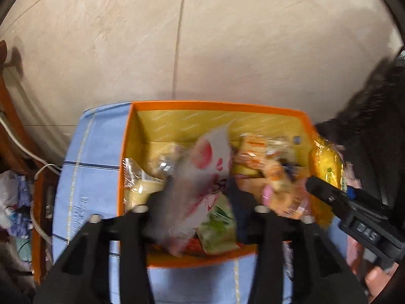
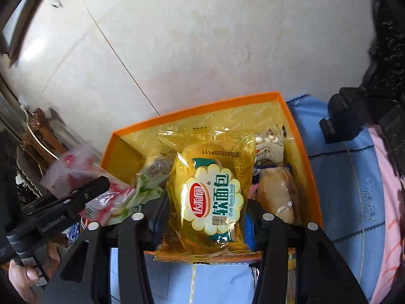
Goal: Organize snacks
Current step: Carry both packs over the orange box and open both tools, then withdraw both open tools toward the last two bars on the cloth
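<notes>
Looking along the left gripper (image 1: 200, 202), its view is blurring heavily. A white packet with pink print (image 1: 210, 162) is sitting between its two black fingers, above the middle of the orange box (image 1: 215, 106); I cannot tell whether the pads are pressing on it. A green packet (image 1: 217, 228) is lying by the box's near edge. The box is resting on a blue cloth (image 1: 88, 177) over pale floor tiles (image 1: 227, 38). At the box's right edge, the right gripper (image 1: 324, 192) is reaching in beside a yellow bread packet (image 1: 326, 159).

Along the right gripper (image 2: 202, 207), the picture is showing things sharply. The yellow bread packet (image 2: 210, 190) is filling the gap between its fingers, over the near edge of the orange box (image 2: 197, 106); whether the tongs are pinching it or standing spread I cannot tell. A wrapped bun (image 2: 278, 192) is lying against the box's right wall. At the left edge, the left gripper (image 2: 93, 187) is hovering with the white packet with pink print (image 2: 76, 167) at its tip.
</notes>
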Demonstrator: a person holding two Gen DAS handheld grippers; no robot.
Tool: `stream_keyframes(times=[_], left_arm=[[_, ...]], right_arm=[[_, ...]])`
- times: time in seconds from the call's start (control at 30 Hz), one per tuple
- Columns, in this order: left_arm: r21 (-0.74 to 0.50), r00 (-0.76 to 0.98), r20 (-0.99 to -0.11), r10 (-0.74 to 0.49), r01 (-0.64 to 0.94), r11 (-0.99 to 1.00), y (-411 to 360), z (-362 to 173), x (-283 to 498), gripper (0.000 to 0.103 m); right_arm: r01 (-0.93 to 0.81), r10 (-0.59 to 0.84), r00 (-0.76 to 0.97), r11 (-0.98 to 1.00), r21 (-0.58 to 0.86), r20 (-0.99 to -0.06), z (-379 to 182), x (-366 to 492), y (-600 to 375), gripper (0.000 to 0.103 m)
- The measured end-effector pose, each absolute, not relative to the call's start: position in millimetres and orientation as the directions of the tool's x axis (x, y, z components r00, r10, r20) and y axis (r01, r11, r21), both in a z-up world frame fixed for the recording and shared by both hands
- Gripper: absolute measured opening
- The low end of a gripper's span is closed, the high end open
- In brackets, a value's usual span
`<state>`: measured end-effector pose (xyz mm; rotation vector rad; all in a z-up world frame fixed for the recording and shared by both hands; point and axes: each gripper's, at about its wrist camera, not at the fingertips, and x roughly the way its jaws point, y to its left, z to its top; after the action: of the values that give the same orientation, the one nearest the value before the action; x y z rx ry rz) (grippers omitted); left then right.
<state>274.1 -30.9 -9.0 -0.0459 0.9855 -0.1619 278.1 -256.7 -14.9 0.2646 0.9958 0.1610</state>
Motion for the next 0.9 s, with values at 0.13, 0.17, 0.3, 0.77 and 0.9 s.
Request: stream_keyframes(times=[0.13,0.17,0.3,0.77,0.9], left_arm=[[-0.032,0.604,-0.793,-0.08,0.089,0.996,-34.4,-2.2,261.1,0.09],[-0.021,0.616,-0.784,-0.074,0.093,0.995,-34.8,0.0,256.4,0.09],[-0.012,0.609,-0.787,-0.097,0.142,0.99,-37.6,3.4,244.1,0.091],[-0.019,0.502,-0.853,-0.141,0.24,0.97,-60.8,-31.1,169.0,0.094],[-0.031,0.452,-0.88,-0.145,0.249,0.968,-69.5,-48.8,153.1,0.094]], right_arm=[[-0.008,0.225,0.586,0.962,0.272,-0.779,-7.8,272.1,-259.3,0.072],[-0.005,0.22,0.592,0.963,0.269,-0.775,-7.7,269.1,-261.6,0.072],[0.027,0.226,0.609,0.952,0.304,-0.76,-7.4,244.4,-287.8,0.072],[0.107,-0.001,0.408,0.993,0.047,-0.913,-108.4,144.2,-328.5,0.075],[0.091,-0.041,0.384,0.996,-0.007,-0.922,-124.4,145.8,-325.1,0.075]])
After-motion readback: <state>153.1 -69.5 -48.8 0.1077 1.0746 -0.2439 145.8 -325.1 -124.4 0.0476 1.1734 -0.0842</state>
